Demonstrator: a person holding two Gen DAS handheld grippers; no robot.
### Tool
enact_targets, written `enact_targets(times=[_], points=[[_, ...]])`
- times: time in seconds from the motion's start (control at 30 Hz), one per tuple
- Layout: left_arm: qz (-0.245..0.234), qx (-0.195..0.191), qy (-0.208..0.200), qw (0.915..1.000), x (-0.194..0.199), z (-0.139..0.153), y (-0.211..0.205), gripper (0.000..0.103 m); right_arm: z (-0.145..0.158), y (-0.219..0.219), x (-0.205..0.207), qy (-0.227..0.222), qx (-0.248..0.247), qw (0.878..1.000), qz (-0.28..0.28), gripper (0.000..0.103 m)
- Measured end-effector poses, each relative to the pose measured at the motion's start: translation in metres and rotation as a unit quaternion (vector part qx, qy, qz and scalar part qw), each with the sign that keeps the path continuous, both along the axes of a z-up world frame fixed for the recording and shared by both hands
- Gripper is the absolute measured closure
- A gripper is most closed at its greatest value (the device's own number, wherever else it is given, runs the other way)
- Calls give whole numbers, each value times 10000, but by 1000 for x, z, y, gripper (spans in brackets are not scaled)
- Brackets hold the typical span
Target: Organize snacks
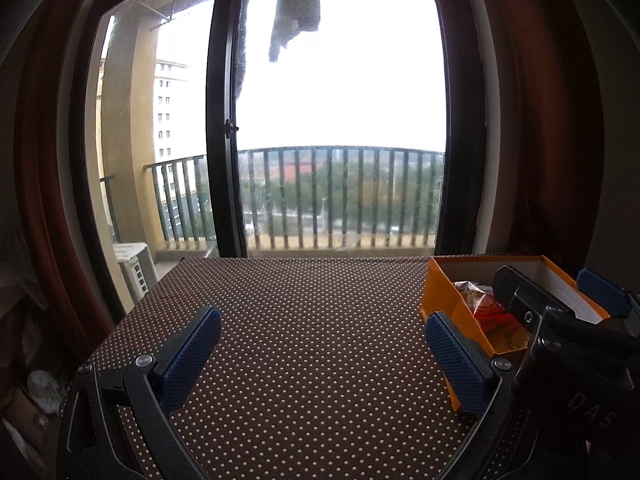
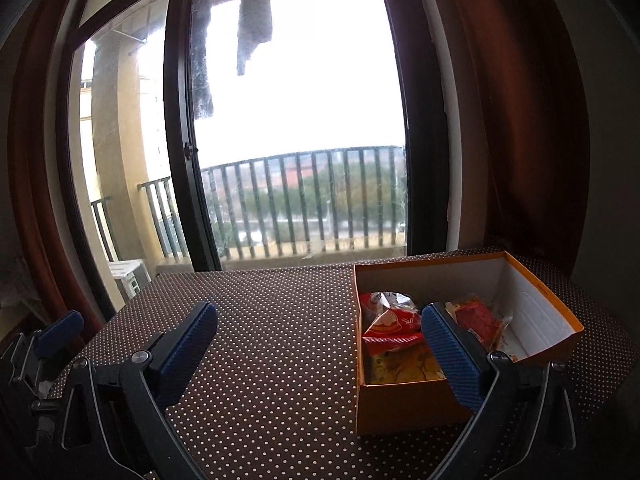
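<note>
With snacks [image 2: 394,334] sitting in the orange box [image 2: 400,408] at 3 o'clock, both grippers, left gripper [image 1: 322,360] & right gripper [image 2: 320,354], gape empty; table [image 2: 280,340] looks bare, so you're prob. done—scan for strays.

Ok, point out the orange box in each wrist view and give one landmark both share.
Left wrist view: orange box at right edge, partly behind the right gripper.
Right wrist view: it sits lower right, snack packets inside.
Shared landmark: the balcony railing beyond the glass.
</note>
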State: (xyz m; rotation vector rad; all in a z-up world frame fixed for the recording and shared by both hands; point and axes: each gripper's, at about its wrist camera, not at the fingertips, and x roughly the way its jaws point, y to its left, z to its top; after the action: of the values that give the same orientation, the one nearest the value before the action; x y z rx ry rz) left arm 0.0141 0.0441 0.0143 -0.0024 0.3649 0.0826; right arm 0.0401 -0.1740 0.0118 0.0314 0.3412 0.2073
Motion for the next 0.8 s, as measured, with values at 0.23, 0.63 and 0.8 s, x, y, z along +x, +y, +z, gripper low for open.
enact_targets(times=[0.23, 0.63, 0.8], points=[[20, -31, -8, 10000, -2, -1, 2, 1, -1, -3, 1, -11, 15, 10000, -4, 0], [51, -15, 0, 10000, -4, -2, -2, 1, -3, -13, 3, 36, 170, 9998, -103, 0], [43, -2, 23, 10000, -2, -2, -4, 1, -3, -15, 4, 40, 144, 9998, -124, 0]])
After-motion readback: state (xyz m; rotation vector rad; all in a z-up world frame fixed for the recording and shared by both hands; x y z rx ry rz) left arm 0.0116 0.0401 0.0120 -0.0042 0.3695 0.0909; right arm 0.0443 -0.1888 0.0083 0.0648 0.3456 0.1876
